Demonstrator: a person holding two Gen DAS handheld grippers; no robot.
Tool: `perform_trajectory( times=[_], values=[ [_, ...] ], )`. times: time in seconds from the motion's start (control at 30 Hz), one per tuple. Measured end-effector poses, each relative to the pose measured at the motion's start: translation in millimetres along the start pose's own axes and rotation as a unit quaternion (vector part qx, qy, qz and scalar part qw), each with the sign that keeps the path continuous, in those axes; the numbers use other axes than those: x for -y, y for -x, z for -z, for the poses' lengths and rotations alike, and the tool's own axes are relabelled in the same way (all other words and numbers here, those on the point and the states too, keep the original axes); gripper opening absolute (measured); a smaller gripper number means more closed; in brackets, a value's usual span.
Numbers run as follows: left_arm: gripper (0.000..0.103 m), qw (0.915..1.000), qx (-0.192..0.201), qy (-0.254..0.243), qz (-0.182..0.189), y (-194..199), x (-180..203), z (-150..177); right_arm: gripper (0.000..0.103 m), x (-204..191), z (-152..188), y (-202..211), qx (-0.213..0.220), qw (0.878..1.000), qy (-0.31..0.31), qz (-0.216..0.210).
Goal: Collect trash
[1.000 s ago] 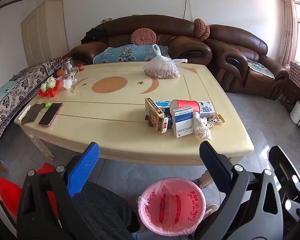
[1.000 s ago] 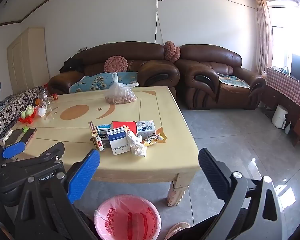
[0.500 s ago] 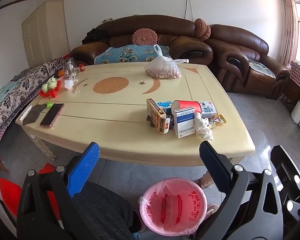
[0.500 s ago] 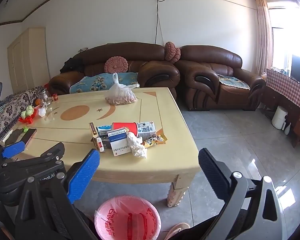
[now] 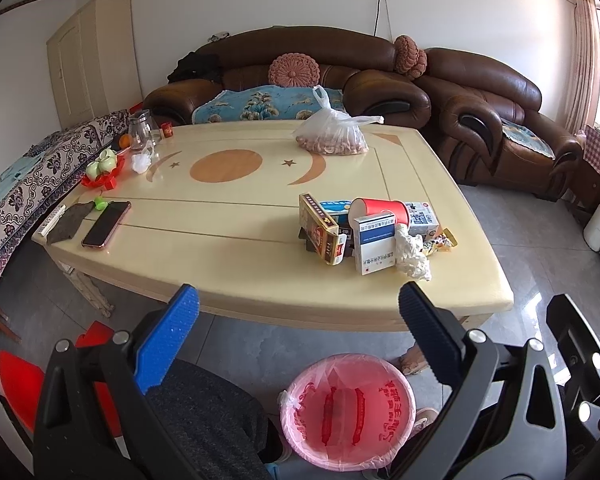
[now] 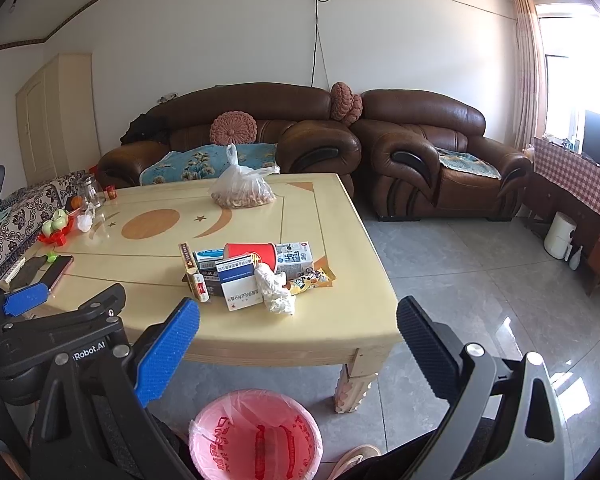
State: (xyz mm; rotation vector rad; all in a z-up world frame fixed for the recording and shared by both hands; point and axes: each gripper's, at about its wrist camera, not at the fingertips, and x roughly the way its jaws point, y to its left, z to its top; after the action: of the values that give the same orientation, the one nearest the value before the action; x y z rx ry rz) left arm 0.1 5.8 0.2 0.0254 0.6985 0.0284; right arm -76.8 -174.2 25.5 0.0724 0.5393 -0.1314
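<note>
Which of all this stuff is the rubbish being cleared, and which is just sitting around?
For the job: red paper cup, blue-and-white box, crumpled tissue, snack wrapper, pink-lined bin.

Just lying about: phone, bag of nuts, glass jar.

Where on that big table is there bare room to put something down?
The table is bare across its middle, between the phone on the left and the trash pile on the right, and around the orange oval up to the bag of nuts. The far-left corner around the glass jar is crowded, as is the area by the pile.
</note>
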Motion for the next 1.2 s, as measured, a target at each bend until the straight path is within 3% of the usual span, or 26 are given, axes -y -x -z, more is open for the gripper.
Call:
perform_trajectory(
  times=[1.2],
  values=[
    [0.098, 1.0, -0.002, 0.005, -0.002, 0.5, -4.2, 0.9, 0.097, -5.3, 1.9, -7.8, -0.005, 1.0, 0.004, 0.001]
  ],
)
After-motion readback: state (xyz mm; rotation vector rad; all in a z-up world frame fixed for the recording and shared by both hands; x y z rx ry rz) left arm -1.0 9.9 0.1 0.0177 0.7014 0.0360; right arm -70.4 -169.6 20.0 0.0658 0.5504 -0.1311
